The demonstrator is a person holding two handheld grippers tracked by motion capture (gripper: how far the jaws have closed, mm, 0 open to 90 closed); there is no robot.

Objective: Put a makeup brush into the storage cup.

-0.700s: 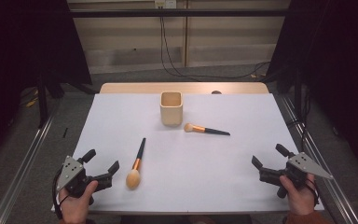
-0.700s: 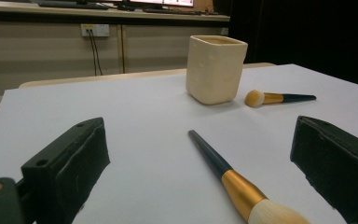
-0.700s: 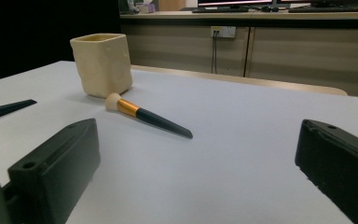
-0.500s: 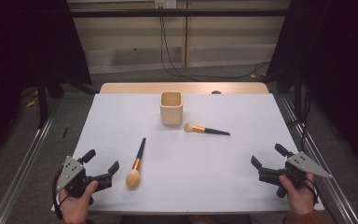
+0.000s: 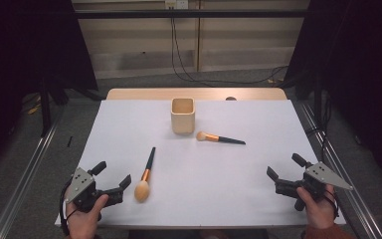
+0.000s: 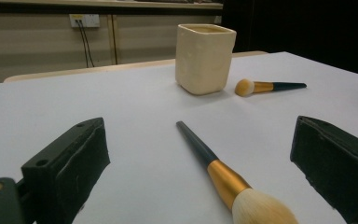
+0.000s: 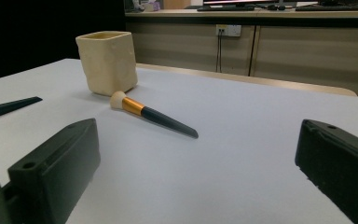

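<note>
Brushes [image 5: 146, 175] beside cup [image 5: 183, 115], jaws wide

Left hand-held gripper [image 5: 111, 177] & right hand-held gripper [image 5: 287, 168]: jaws wide apart, nothing gripped.

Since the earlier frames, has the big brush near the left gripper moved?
No. The big brush lies in the same spot, its handle tip pointing toward the cup, its head just right of the open left gripper, as before.

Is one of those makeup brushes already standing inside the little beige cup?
No, both the larger brush and the smaller brush lie flat on the white table, outside the cup.
</note>
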